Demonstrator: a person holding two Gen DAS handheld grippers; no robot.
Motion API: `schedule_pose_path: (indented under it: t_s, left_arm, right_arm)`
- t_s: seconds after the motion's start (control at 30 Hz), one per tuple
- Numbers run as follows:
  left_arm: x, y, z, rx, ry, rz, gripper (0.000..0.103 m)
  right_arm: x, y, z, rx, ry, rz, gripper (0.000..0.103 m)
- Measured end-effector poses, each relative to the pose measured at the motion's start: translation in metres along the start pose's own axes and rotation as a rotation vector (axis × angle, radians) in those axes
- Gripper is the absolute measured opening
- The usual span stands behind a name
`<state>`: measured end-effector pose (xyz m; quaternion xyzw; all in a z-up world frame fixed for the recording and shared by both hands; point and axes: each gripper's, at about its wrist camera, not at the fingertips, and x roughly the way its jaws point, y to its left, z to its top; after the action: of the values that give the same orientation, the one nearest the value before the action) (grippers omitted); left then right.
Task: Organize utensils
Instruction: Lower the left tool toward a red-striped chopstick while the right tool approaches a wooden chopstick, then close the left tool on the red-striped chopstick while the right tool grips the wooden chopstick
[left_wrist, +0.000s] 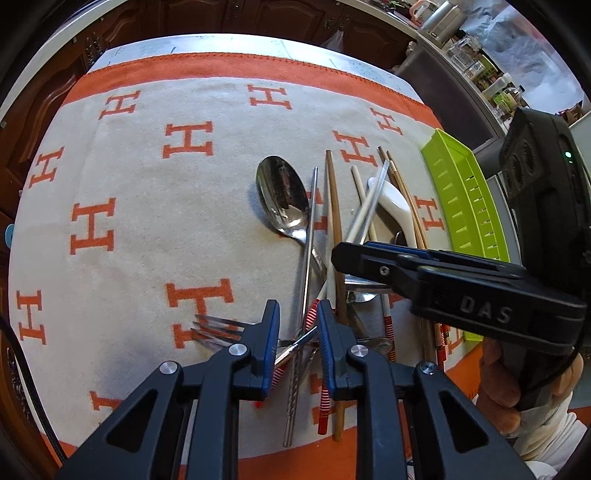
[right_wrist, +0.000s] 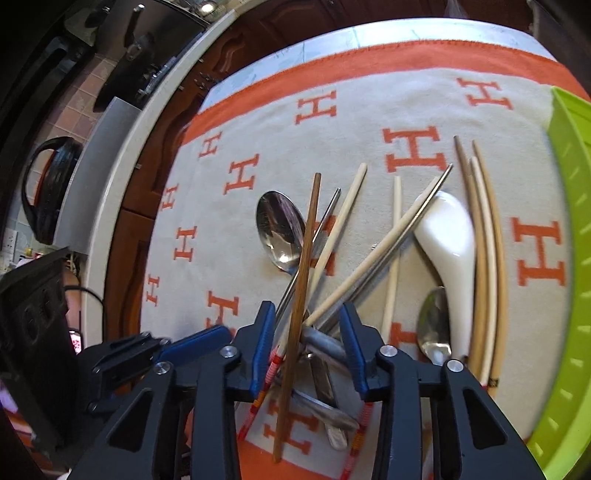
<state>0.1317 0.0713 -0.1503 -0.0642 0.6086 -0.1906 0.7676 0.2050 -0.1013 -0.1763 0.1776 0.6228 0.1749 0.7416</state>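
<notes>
Both tongs (left_wrist: 297, 326) (right_wrist: 306, 325) low over jumbled utensil pile (right_wrist: 369, 258).

Bright even daylight, soft shadows, glare on steel spoon (left_wrist: 282, 194), fisheye-bent edges (dark corners)

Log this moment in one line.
left gripper: astride fork handle, grip unclear | right gripper: open, astride dark wooden chopstick | white spoon: on cloth, not in green tray

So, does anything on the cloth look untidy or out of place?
Yes. The chopsticks, metal spoon, fork and white spoon lie crossed in one heap on the cloth, while the green tray beside them looks empty.
</notes>
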Motion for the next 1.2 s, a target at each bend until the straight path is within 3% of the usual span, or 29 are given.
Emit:
schedule_pose_path:
  t_s: [0.13,0.3,0.6,1.0,1.1,1.2]
  left_arm:
    - [-0.001,0.006,0.000,-0.014,-0.003,-0.004,0.019]
    - [-0.001,0.009,-0.001,-0.020,0.002,-0.009,0.019]
    - [-0.002,0.011,0.000,-0.023,-0.003,-0.021,0.019]
    - [-0.005,0.015,-0.001,-0.032,-0.004,-0.026,0.019]
    - [-0.006,0.015,-0.003,-0.029,-0.006,-0.031,0.019]
    - [-0.007,0.015,-0.002,-0.023,-0.006,-0.034,0.019]
  right_arm:
    - [0.013,0.002,0.004,0.004,0.015,-0.021,0.032]
    - [0.017,0.007,0.006,0.000,0.009,-0.050,0.019]
    - [0.002,0.007,-0.001,-0.015,-0.005,-0.055,0.018]
    - [0.018,0.026,0.000,-0.047,0.028,-0.050,0.014]
    - [0.018,0.023,0.000,-0.037,0.008,-0.027,0.007]
    - [0.013,0.018,-0.001,-0.015,-0.012,-0.008,0.007]
